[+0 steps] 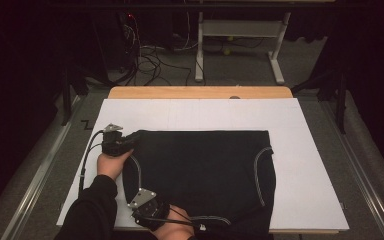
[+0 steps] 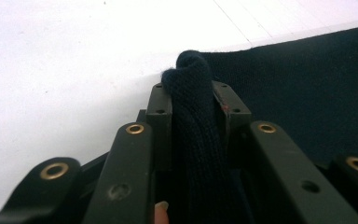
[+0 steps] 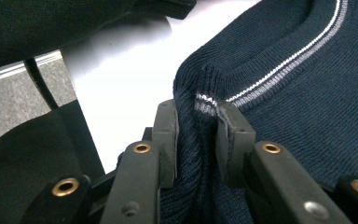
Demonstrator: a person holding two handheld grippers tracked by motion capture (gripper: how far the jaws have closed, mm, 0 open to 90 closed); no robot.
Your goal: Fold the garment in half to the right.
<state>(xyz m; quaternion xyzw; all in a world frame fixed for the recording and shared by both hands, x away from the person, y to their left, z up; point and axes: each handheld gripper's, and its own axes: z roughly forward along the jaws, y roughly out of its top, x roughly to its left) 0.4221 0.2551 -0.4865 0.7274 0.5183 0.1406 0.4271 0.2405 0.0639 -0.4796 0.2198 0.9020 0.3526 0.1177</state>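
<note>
left claw (image 2: 189, 100) clamped on a bunched fold of the dark sweater (image 1: 205, 170) | right claw (image 3: 198, 123) pinching its striped ribbed edge | sweater flat on the white sheet (image 1: 300, 165) over the table (image 1: 200, 92) | both grips look set; lifting or folding left | no containers

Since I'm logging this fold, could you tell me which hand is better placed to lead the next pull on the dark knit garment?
Probably left. The left gripper pinches the dark knit garment at its far corner, arm uncrossed. The right gripper grips the striped ribbed edge, reaching across under the left forearm.
</note>
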